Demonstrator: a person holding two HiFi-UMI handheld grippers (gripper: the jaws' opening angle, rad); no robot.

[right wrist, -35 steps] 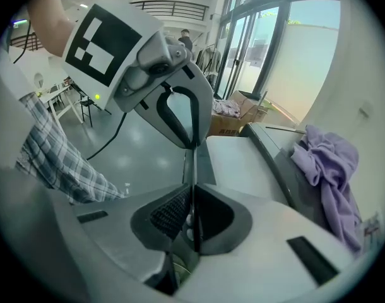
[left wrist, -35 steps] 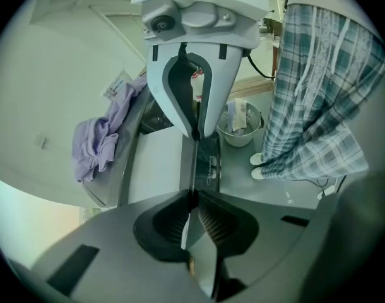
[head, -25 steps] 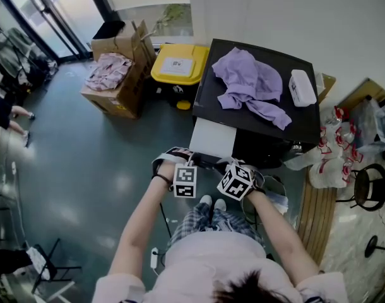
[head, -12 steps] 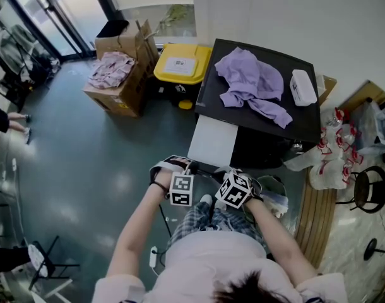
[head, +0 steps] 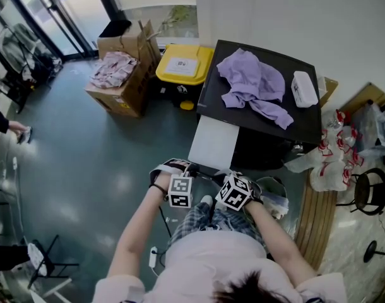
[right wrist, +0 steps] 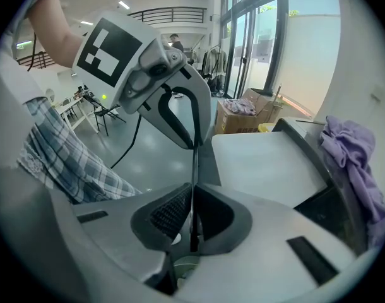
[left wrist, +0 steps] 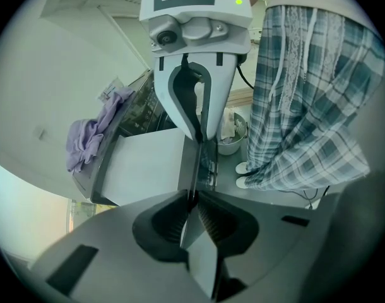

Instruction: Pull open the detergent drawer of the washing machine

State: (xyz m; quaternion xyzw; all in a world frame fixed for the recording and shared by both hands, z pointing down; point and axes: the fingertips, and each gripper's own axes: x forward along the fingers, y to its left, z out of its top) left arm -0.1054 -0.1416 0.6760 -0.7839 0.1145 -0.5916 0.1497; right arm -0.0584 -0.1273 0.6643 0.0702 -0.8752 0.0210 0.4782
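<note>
The washing machine (head: 306,128) has a black top. Its white detergent drawer (head: 214,142) stands pulled out toward me. My left gripper (head: 192,168) and right gripper (head: 223,175) sit side by side at the drawer's dark front panel (head: 205,167). In the left gripper view the left gripper (left wrist: 194,197) is shut on the thin panel edge (left wrist: 205,160), with the white drawer top (left wrist: 145,163) beyond. In the right gripper view the right gripper (right wrist: 192,207) pinches the same edge (right wrist: 194,163) beside the drawer top (right wrist: 265,163).
A purple garment (head: 252,81) and a white box (head: 302,87) lie on the machine. A yellow-lidded bin (head: 182,65) and a cardboard box of clothes (head: 117,74) stand left of it. Plastic bags (head: 334,160), a stool (head: 369,185) and a basin (head: 272,194) are at the right.
Both grippers have moved back toward me with the front panel between their jaws. The white drawer now sticks out further from the machine.
</note>
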